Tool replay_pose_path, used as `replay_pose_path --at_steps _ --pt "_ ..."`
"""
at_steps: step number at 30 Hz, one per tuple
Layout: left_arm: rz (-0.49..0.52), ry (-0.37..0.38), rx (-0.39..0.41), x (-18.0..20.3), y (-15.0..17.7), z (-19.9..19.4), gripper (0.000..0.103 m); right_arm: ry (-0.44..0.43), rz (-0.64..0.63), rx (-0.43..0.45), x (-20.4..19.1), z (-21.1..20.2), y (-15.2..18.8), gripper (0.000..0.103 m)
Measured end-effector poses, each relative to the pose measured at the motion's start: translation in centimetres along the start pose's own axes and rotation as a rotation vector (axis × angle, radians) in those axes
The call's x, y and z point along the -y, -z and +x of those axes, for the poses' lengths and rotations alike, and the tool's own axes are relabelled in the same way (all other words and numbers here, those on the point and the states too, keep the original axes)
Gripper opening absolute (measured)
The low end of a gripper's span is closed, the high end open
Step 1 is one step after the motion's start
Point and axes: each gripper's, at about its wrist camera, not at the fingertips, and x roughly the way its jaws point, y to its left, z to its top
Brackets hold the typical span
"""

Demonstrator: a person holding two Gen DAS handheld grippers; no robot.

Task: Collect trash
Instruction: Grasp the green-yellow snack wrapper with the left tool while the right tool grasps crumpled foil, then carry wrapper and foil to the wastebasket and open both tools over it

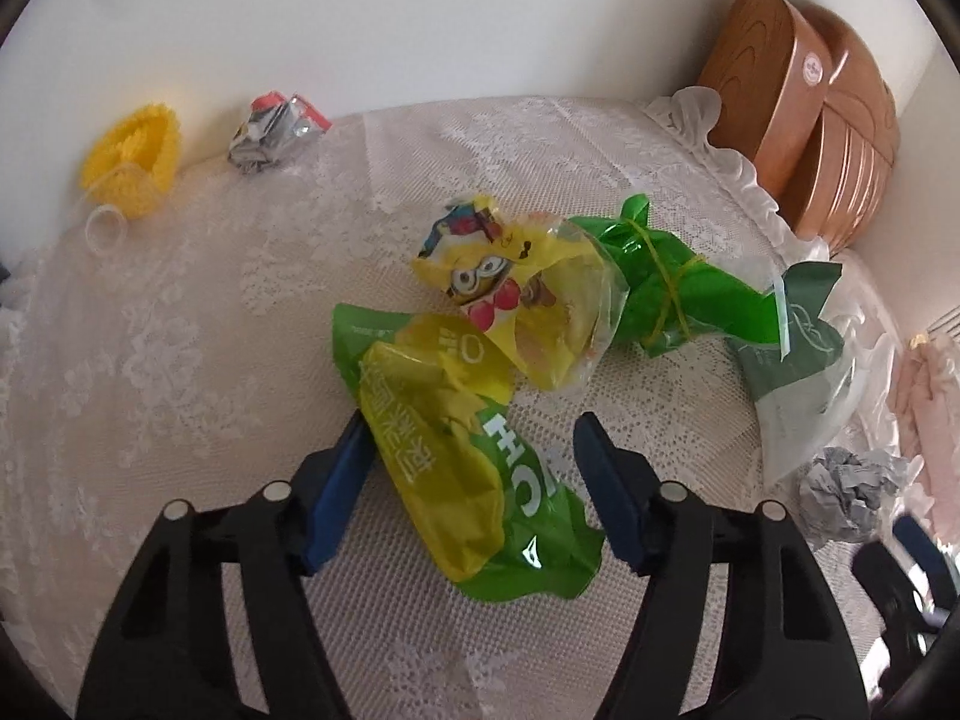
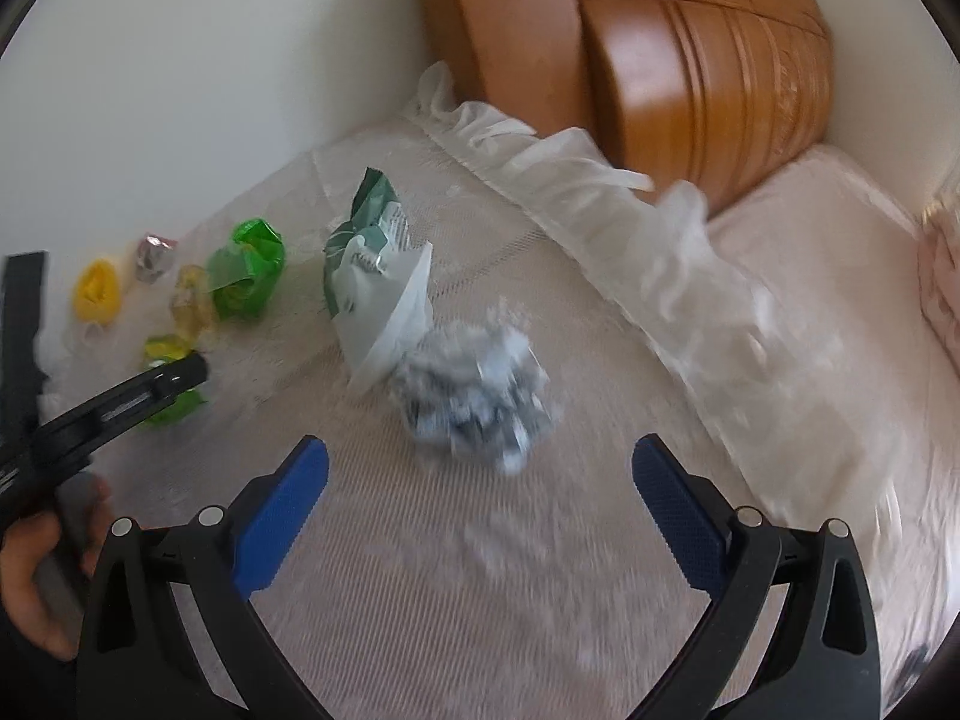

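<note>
White lace bedspread [image 1: 180, 360] carries a crumpled green-and-yellow plastic wrapper [image 1: 480, 468] lettered "CH", between the spread left tongs [image 1: 468, 426]; right tongs [image 2: 480, 456] gape empty.

We see soft, even daylight with faint shadows. Ahead of the jaws, the crumpled paper ball [image 2: 471, 399] smears with motion blur in the right view; the left view stays sharp. Fisheye edges bend and darken.

Bed in a room corner, daylight.
White lace bedspread [image 1: 180, 360] covers the bed, its frilled edge [image 2: 540, 150] bunched near a brown wooden headboard [image 2: 690, 60] with a small oval label. Plain white wall [image 1: 420, 18] behind. Pink fabric [image 2: 942, 276] at the right edge. Soft, even light.
</note>
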Motion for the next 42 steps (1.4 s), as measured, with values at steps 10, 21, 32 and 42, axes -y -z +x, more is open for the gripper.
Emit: replay_pose_path --at_steps 10,21,32,42 --pt "0.003 0.007 0.003 -1.2 -0.4 -0.2 0.047 0.033 -0.045 -0.031 -0.7 3.1 -0.8 0.063" --pt "0.052 0.04 0.058 -1.7 1.9 -5.5 0.045 -0.062 0.056 0.025 1.0 -2.7 2.1 0.053" --pt "0.268 0.15 0.06 2.1 10.5 -15.4 0.045 -0.075 0.137 0.112 3.0 -14.6 11.5 0.053" --pt "0.51 0.338 0.037 9.0 17.3 -20.4 0.045 0.016 0.255 0.095 7.0 -19.4 19.9 0.053"
